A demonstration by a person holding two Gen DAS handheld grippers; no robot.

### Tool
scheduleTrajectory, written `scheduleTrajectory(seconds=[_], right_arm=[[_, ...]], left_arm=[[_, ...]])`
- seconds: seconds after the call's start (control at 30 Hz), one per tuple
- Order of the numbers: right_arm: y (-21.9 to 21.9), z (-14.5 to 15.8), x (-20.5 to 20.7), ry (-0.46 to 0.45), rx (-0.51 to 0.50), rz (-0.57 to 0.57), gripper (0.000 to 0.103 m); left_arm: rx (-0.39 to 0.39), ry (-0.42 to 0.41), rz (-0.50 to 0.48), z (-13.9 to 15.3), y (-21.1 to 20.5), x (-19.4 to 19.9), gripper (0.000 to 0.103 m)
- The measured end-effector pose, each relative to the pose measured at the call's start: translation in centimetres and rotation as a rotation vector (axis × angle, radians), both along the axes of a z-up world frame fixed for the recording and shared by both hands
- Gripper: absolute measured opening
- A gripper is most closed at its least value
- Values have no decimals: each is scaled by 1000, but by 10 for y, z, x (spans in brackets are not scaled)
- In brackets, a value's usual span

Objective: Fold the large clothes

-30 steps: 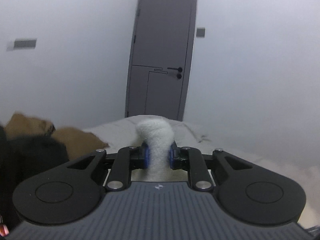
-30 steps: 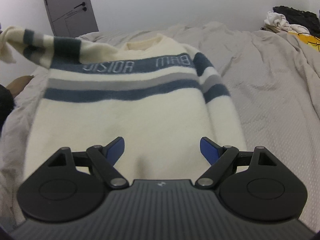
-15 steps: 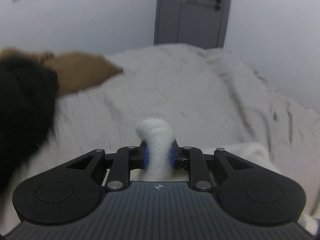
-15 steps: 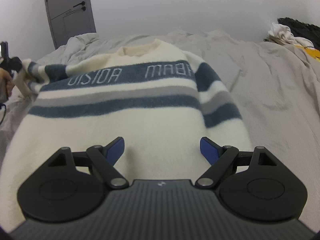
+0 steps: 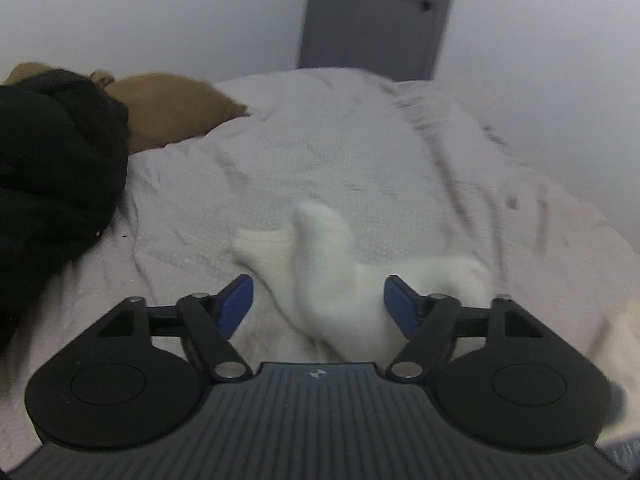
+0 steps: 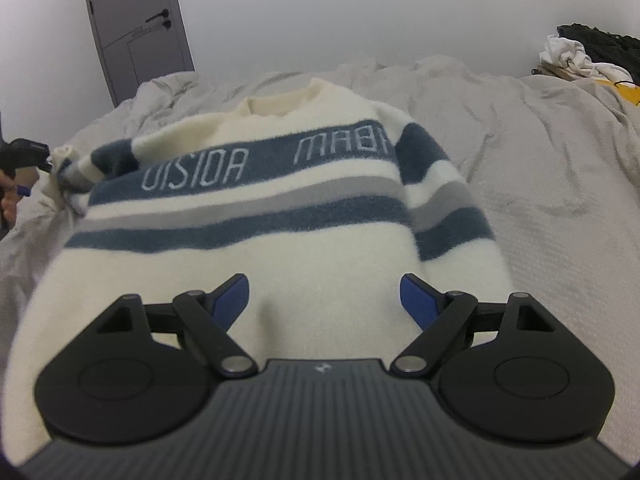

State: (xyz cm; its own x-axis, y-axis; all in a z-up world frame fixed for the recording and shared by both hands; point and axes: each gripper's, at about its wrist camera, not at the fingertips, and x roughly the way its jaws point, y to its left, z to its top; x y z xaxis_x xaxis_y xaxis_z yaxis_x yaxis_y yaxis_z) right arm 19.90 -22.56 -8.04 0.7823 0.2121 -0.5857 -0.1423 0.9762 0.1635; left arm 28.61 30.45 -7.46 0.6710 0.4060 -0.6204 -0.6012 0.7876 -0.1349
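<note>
A cream sweater [image 6: 256, 272] with navy and grey stripes lies flat on the grey bed [image 6: 560, 208], collar away from me. My right gripper [image 6: 324, 300] is open and empty, low over the sweater's lower body. My left gripper [image 5: 318, 304] is open; the cream sleeve cuff [image 5: 320, 248] lies loose between its blue pads, blurred, resting on the bedcover [image 5: 320, 152]. In the right wrist view the left gripper [image 6: 24, 152] shows at the far left edge beside the striped sleeve end [image 6: 72, 164].
A black garment [image 5: 52, 184] and a tan cushion [image 5: 172, 108] lie at the bed's left. A grey door [image 6: 136, 28] stands behind the bed. A pile of white and dark clothes [image 6: 588, 56] sits at the far right.
My left gripper has lowered the sleeve cuff toward the bed and opened, letting the cuff go. The sleeve now lies beside the sweater's left side. My right gripper stays open.
</note>
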Motion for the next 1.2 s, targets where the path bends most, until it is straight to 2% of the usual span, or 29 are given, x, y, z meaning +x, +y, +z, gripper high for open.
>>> scheduleTrajectory(seconds=[0.17,0.37,0.43,0.53,0.67,0.77,0.9,1.03,1.13,1.2], right_arm=[[-9,10,-19,-19,23,-7,84],[-19,21,-41,-29,33,-7,84],[-24,26,-48,-22,61,-7,84],[-34,32,-57,-23,123,-12,84],[-48,37,-63,-15,158,-41,84],[-63,37,-72,-8,201,-59,84],[-90,28,-86,41,312,-84,84],[-110,21,-92,77,376,-150,84],[-114,18,-89,97,403,-170,84],[-115,17,-89,106,412,-177,84]], left_arm=[[14,-12,-84,14,-47,-51,78],[-131,-29,-194,17,-113,-113,78],[-138,9,-289,13,-145,-126,78],[-128,62,-384,4,-189,-145,78],[-200,97,-447,-10,-223,-170,78],[-254,101,-442,-23,-235,-189,77],[-312,71,-419,-37,-235,-211,77],[-334,39,-357,-34,-229,-236,77],[-403,28,-292,-39,-219,-254,77],[-437,49,-242,-44,-214,-263,77]])
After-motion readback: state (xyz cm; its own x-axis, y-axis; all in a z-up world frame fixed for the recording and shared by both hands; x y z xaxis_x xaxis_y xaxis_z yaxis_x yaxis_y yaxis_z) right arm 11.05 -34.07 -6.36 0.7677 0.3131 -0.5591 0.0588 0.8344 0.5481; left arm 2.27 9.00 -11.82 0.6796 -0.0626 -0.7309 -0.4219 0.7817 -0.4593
